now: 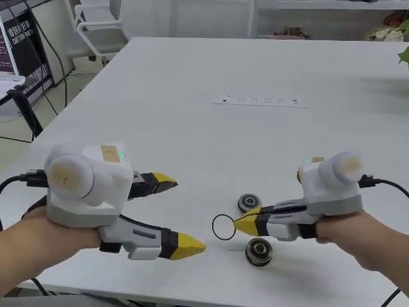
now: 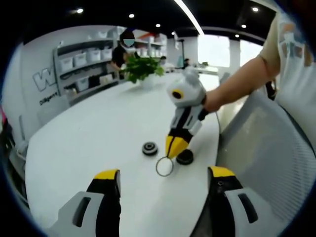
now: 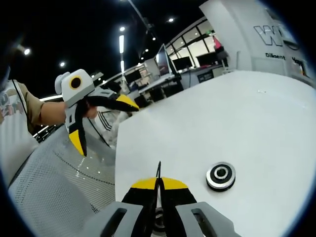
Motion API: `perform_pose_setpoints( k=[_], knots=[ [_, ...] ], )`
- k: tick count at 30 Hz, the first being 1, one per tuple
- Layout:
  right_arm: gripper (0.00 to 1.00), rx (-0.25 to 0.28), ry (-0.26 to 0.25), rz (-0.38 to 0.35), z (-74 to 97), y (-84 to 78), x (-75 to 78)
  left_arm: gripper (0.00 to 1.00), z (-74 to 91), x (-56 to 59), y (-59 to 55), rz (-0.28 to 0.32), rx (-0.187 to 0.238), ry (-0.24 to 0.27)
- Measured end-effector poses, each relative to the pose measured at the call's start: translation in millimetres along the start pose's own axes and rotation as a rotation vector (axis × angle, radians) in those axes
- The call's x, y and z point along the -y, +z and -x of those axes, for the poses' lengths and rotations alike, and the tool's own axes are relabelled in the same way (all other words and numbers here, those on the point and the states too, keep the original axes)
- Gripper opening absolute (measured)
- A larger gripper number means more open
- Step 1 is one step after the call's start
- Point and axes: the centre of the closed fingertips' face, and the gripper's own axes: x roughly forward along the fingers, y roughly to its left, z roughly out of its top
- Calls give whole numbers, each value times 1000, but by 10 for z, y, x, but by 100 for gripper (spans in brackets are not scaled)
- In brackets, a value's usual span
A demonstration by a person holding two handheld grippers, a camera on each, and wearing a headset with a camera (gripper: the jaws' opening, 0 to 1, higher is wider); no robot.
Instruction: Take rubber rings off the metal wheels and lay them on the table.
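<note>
right gripper (image 1: 238, 224): jaws pinched closed on a black rubber ring (image 1: 213, 227), which is held low over the white surface (image 1: 255, 141) | far metal wheel (image 1: 249, 203) and near metal wheel (image 1: 259, 251): set on the surface just beside the ring | left gripper (image 1: 188, 214): jaws spread wide, nothing gripped, held well left of the ring

Evenly lit by ceiling strips (image 2: 190, 17) at 12 o'clock; soft shadows cast on table (image 1: 192, 96); fisheye edges bent, bg blurred.
</note>
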Motion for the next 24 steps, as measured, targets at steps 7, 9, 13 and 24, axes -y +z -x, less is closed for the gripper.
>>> perform_pose_setpoints(
  k=[7, 9, 13, 24],
  knots=[
    [0, -42, -14, 15, -60, -84, 43, 73, -7, -6, -23, 8, -3, 0],
    [0, -49, -22, 26, -67, -94, 56, 73, -9, -6, -37, 10, -6, -1],
    [2, -65, -39, 47, -75, -123, 93, 73, -10, -10, -55, 13, -12, -3],
    [17, -60, -61, 56, -47, -125, 129, 72, -18, -12, -66, 17, -19, -10]
  ],
)
